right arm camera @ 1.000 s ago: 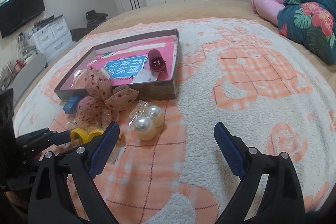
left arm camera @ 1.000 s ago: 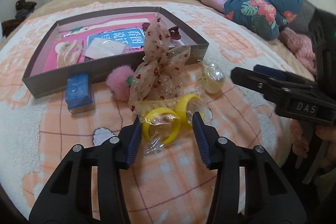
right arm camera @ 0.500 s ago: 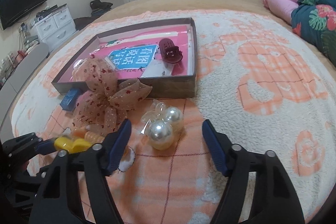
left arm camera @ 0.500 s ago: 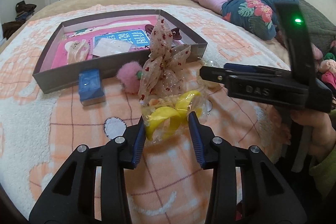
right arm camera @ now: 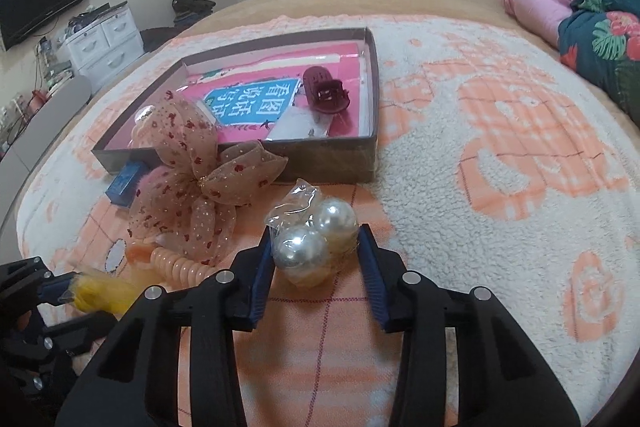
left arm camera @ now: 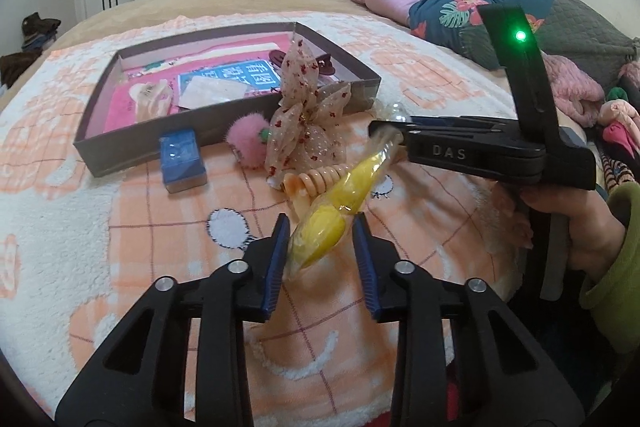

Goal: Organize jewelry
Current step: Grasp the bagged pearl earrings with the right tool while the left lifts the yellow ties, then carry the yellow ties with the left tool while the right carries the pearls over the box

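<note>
Here the pick-up step is in hand, with both grippers working at once on a bed covered by an orange-and-white blanket (right arm camera: pixel 500 155). A shallow grey box (right arm camera: pixel 332 165) lies open toward the far middle of the blanket, already holding a dark red hair claw (right arm camera: pixel 326 91), a pale clip and a card on a pink lining. Against its near wall, still on the blanket, lie a sheer spotted bow (right arm camera: pixel 192 179), a pink pompom (left arm camera: pixel 246 139) and a small blue box (left arm camera: pixel 182 159), with a peach coil hair tie (left arm camera: pixel 316 181) just in front of the bow. The right gripper (right arm camera: pixel 316 251) has just been closing; its jaws bracket the bagged pair of pearl balls (right arm camera: pixel 316 239) and seem to touch the bag on both sides, though I cannot tell how firmly it bites. The left gripper (left arm camera: pixel 322 241) has also just been closing and is clamped on the lower end of a yellow hair accessory in a clear wrapper (left arm camera: pixel 340 203), which slants up off the blanket, its top beside the right gripper's tip. Next, by my judgement, each needs a secure hold, then a lift and carry over the box's near wall, released onto bare lining clear of the claw.
</note>
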`<act>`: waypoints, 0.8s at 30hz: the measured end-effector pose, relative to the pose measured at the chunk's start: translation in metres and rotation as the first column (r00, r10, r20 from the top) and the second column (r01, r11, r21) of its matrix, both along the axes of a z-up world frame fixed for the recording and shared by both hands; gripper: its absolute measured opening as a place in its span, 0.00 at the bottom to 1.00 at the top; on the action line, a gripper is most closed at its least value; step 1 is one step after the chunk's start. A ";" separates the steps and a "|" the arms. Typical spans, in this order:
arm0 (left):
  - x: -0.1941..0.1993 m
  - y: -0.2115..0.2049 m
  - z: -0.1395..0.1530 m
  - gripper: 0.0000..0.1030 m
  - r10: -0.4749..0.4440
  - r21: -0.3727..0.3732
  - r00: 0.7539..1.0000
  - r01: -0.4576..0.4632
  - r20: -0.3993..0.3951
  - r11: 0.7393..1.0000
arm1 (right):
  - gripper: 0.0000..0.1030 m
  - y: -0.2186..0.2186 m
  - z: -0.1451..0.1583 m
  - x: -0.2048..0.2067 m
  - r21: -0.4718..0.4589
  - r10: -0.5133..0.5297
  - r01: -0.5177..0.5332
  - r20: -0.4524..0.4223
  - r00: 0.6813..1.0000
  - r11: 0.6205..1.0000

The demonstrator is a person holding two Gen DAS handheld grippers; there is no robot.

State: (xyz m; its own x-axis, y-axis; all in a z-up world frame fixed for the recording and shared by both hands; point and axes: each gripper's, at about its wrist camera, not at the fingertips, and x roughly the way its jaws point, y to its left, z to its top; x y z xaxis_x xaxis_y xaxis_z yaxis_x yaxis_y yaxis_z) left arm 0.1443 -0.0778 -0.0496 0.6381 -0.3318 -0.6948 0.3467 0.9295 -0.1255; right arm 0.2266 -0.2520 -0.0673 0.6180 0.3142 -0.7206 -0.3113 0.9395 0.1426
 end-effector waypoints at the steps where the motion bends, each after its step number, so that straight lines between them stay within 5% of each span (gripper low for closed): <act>1: 0.000 0.002 0.001 0.19 0.005 -0.002 1.000 -0.005 0.002 1.000 | 0.37 -0.001 0.002 -0.002 0.003 0.002 -0.002 0.009 1.000 1.000; 24: 0.008 0.051 0.031 0.17 0.142 -0.092 0.987 -0.134 0.074 0.987 | 0.37 0.025 0.035 -0.035 0.047 0.134 -0.142 0.144 0.981 0.989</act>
State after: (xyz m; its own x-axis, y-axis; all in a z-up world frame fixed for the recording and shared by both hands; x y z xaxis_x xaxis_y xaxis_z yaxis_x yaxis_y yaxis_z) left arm 0.1527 -0.0270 -0.0188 0.7345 -0.2936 -0.6119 0.2281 0.9559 -0.1848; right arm 0.1921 -0.2270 -0.0319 0.6592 0.4413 -0.6088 -0.4578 0.8779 0.1406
